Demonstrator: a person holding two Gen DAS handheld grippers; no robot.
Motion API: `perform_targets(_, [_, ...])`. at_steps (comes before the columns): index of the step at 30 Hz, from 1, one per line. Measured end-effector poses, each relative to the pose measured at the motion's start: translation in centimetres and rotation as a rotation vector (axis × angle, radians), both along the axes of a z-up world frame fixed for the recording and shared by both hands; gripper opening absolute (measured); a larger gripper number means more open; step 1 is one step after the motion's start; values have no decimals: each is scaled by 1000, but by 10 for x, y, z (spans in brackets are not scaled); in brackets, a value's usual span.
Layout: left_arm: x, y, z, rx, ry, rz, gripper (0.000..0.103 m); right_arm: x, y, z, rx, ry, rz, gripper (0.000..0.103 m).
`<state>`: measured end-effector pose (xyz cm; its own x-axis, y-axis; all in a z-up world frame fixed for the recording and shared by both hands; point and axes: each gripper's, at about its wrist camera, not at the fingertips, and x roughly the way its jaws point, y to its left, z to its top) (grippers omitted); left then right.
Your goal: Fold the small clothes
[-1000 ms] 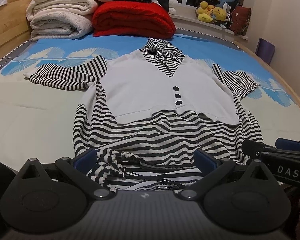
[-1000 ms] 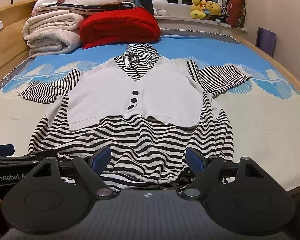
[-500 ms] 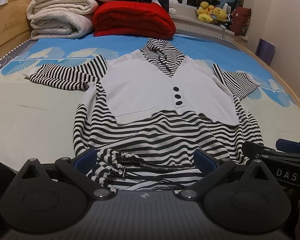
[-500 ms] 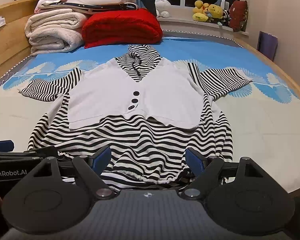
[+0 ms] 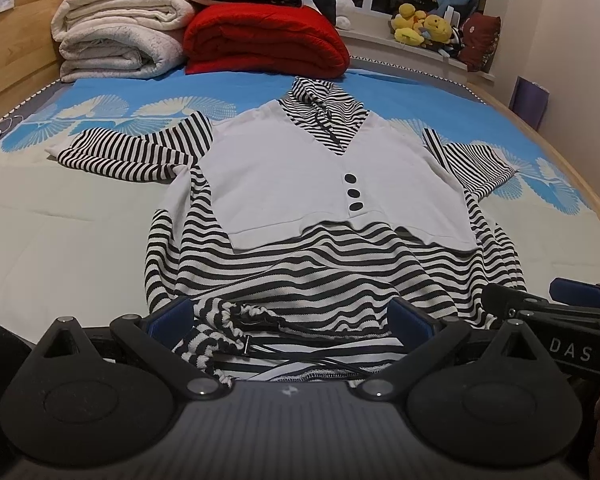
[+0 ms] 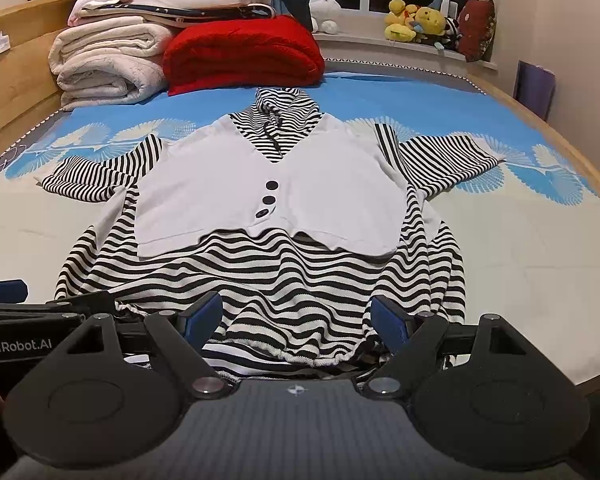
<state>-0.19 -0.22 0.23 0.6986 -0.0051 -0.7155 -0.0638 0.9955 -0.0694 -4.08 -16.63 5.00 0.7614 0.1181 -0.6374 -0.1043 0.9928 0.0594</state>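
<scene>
A black-and-white striped top with a white vest front and three black buttons (image 5: 332, 184) (image 6: 268, 196) lies flat on the bed, collar away from me, sleeves spread out. My left gripper (image 5: 290, 320) is open at the hem's left part, over the bunched drawstring (image 5: 236, 320). My right gripper (image 6: 296, 318) is open at the hem's right part, its blue pads to either side of the hem. Each gripper shows at the edge of the other's view: the right one in the left wrist view (image 5: 556, 312), the left one in the right wrist view (image 6: 40, 316).
Folded white blankets (image 5: 120, 40) and a red quilt (image 5: 264, 40) are stacked at the head of the bed. Plush toys (image 5: 424, 28) sit on the window sill. The wooden bed frame (image 6: 540, 120) runs along the right side.
Both grippers stay open at the hem. The right gripper has shifted slightly, and the top looks a little lower in its view.
</scene>
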Motion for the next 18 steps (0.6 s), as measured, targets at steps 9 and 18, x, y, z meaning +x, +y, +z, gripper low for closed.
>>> perform_targets(9, [1, -1, 0, 2, 2, 0, 103, 1, -1, -1, 1, 3, -2, 82])
perform_targets(18, [1, -1, 0, -14, -13, -2, 103, 3, 0, -2, -13, 1, -10, 82])
